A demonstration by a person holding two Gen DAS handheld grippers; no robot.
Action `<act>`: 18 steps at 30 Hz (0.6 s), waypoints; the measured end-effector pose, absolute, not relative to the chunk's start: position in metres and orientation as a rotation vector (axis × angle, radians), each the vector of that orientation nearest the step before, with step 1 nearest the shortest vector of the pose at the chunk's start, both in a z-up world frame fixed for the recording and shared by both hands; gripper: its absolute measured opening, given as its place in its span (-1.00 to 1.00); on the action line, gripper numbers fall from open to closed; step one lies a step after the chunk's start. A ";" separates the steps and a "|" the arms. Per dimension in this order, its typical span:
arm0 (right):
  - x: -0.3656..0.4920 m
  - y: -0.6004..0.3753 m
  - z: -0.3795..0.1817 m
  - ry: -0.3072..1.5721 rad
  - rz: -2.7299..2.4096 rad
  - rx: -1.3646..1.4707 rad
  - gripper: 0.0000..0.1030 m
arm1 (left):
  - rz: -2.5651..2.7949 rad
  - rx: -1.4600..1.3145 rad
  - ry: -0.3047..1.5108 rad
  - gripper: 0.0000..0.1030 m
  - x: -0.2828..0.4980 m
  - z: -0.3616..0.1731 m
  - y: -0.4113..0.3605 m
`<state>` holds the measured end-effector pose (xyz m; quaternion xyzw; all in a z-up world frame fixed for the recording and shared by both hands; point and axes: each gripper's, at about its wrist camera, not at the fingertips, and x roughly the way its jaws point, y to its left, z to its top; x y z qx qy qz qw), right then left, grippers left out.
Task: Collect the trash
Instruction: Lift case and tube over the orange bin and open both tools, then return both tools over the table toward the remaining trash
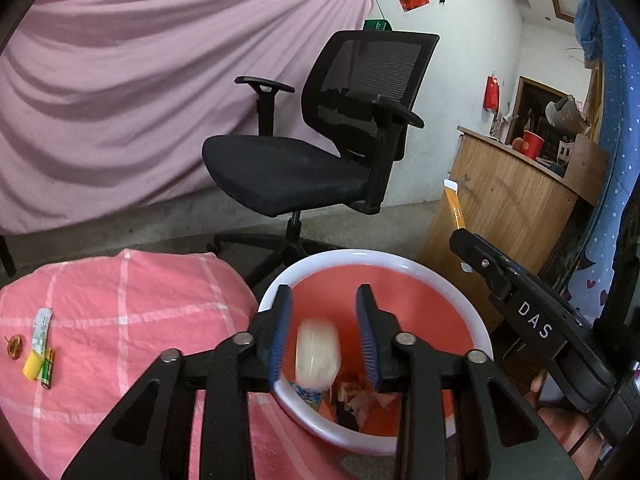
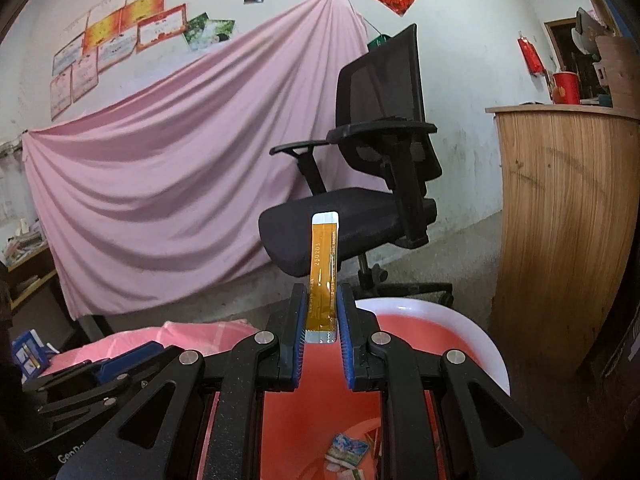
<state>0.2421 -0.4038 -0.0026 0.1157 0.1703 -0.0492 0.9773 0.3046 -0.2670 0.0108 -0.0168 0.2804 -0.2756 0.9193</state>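
- My left jaws (image 1: pixel 324 334) are spread, and a blurred white object (image 1: pixel 318 354) sits in the gap between them; the pads do not press on it.
- This white object is over the open mouth of the red bin (image 1: pixel 424 316), which has a white rim and stands just under my left jaws.
- My right jaws (image 2: pixel 321 330) pinch an orange sachet (image 2: pixel 323 272) by its lower end; the sachet stands upright, with its white top end above the pads.
- The right jaws are above the same red bin (image 2: pixel 404 328), and in the bottom of it lie some wrappers (image 2: pixel 346 454).
- Left of the bin is a surface covered with a pink checked cloth (image 1: pixel 120 320). On it, well apart from my jaws, lie a green battery (image 1: pixel 47 368), a yellow piece (image 1: pixel 32 365), a white strip (image 1: pixel 40 330) and a small brown thing (image 1: pixel 14 346).
- Behind the bin is a black office chair (image 1: pixel 320 152), and behind the chair a pink sheet (image 1: pixel 140 92) hangs on the wall.
- On the right stands a wooden counter (image 2: pixel 560 220) with a red cup (image 2: pixel 565 87) on top.
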 end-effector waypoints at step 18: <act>0.244 -0.396 0.001 0.350 -0.090 0.231 -0.16 | -0.423 -0.144 0.559 0.13 0.309 0.021 -0.218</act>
